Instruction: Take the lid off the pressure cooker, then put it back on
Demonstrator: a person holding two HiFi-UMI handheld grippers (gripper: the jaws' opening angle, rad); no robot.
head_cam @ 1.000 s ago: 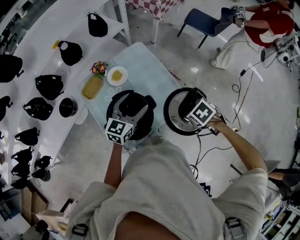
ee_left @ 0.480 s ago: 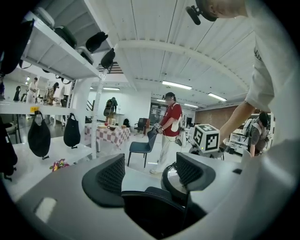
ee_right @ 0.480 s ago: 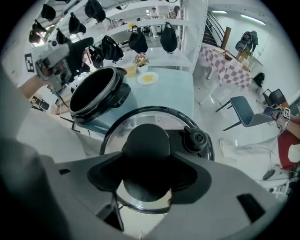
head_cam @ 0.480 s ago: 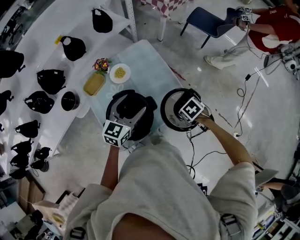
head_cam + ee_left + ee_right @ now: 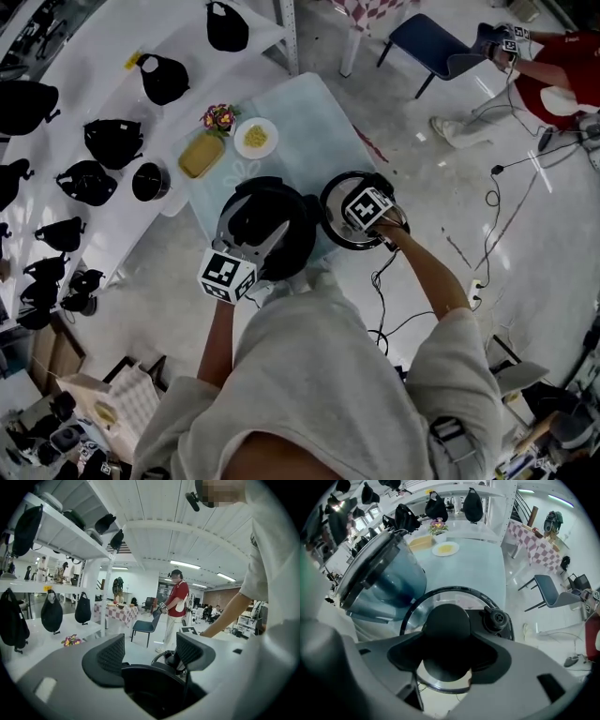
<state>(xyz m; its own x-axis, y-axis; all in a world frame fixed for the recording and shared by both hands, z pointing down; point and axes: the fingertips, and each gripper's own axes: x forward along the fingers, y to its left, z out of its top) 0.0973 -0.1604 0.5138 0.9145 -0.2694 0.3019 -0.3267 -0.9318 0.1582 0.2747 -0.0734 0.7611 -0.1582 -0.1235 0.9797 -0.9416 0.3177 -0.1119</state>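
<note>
Two hand-held grippers show from above, each topped by a marker cube. The left hand-held gripper (image 5: 270, 240) reaches over the open mouth of the black pressure cooker (image 5: 267, 225), which stands near the front edge of the pale counter (image 5: 300, 122). Just to the cooker's right, the right hand-held gripper (image 5: 367, 214) sits on top of the round lid (image 5: 337, 230), which lies partly past the counter's edge. Whether the lid rests on the counter or hangs above it cannot be told. Farther back on the counter are a white plate (image 5: 256, 137), a yellow dish (image 5: 202, 156) and a small bunch of flowers (image 5: 218, 116).

In the left gripper view, the left hand-held gripper (image 5: 150, 651) has its jaws spread wide. Nothing is between the pads, and the cooker's dark rim (image 5: 150, 686) curves just below them. Beyond stand a blue chair (image 5: 145, 626) and a person in a red top (image 5: 177, 602).

In the right gripper view, the right hand-held gripper (image 5: 447, 644) has its jaws closed against both sides of the lid's black knob (image 5: 445, 623). The glass lid (image 5: 454, 597) with its dark rim spreads out beneath, a small valve (image 5: 497, 617) just right of the knob. The cooker (image 5: 379, 583) stands close by at the left, with no lid on it. The plate (image 5: 445, 549) lies beyond on the counter (image 5: 478, 569).
</note>
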